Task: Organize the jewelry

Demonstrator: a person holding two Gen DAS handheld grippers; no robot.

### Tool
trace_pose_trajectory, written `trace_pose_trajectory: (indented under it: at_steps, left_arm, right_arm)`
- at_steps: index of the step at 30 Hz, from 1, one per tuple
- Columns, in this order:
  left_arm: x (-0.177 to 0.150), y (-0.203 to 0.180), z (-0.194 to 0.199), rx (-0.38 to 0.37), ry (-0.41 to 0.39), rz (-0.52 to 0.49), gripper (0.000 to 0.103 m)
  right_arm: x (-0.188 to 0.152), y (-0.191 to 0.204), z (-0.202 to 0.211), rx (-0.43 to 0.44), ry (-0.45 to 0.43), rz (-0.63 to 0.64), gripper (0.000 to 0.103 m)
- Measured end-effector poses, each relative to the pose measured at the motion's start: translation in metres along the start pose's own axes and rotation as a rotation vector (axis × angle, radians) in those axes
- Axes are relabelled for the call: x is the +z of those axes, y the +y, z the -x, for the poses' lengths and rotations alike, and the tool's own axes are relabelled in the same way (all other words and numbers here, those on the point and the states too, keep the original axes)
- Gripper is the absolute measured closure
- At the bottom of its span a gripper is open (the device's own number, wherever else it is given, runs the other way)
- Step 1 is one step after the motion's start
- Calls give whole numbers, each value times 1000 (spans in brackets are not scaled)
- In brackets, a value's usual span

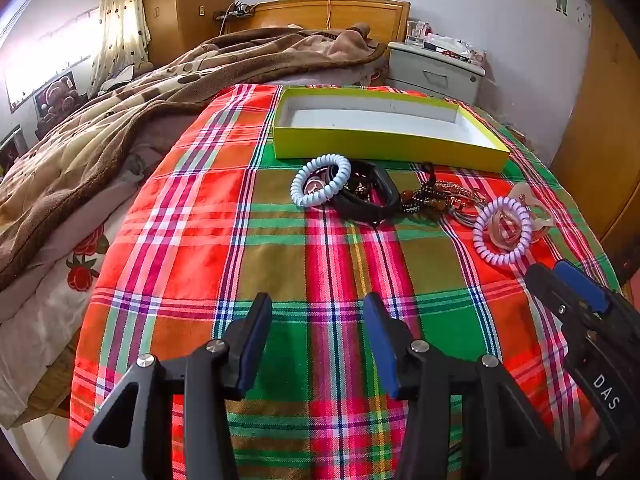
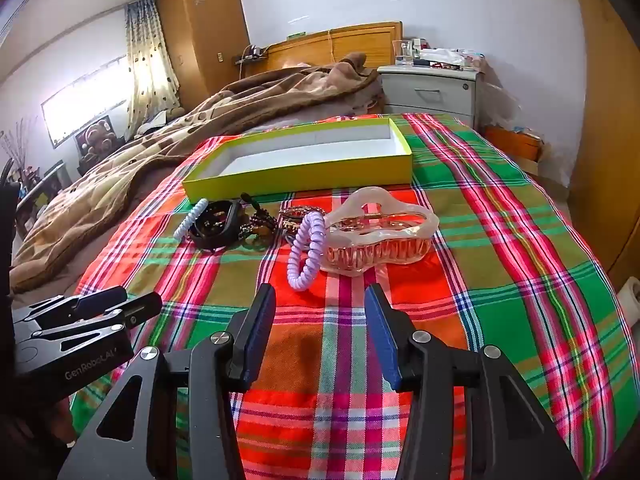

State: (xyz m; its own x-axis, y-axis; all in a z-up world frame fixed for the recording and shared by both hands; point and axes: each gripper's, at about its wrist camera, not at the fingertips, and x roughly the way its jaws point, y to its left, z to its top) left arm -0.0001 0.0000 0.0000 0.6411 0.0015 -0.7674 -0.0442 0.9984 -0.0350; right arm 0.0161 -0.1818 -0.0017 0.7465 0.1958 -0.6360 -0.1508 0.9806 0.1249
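A yellow-green box (image 1: 384, 146) (image 2: 296, 178) with a white inside lies empty on the plaid cloth. In front of it sits a row of jewelry: a pale blue coil band (image 1: 320, 186) (image 2: 191, 219), a black bracelet (image 1: 366, 196) (image 2: 214, 228), dark and gold beads (image 1: 436, 196) (image 2: 268, 224), a lilac coil band (image 1: 502, 232) (image 2: 306, 250) and a clear pink claw clip (image 2: 380, 236) (image 1: 534, 216). My left gripper (image 1: 318, 316) is open, short of the pile. My right gripper (image 2: 320, 308) is open just before the lilac band and clip; it also shows in the left wrist view (image 1: 556, 276).
The plaid cloth (image 1: 280, 264) (image 2: 500, 280) covers the foot of a bed. A brown blanket (image 1: 120, 120) (image 2: 160, 152) is heaped to the left. A grey nightstand (image 1: 436, 72) (image 2: 430, 90) stands behind the box. The left gripper body (image 2: 80, 320) shows in the right wrist view.
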Motion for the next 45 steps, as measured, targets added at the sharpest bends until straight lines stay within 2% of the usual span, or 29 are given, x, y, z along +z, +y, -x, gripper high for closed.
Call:
trace_pose_trajectory:
  at_steps: [11,45]
  left_arm:
    - [-1,1,-1,6,7,9,54]
    - [-2,4,-1,20,9,8,54]
  right_arm:
    - [-1,3,3,-31,-4,6,56]
    - [-2,4,-4,-47,8,18,56]
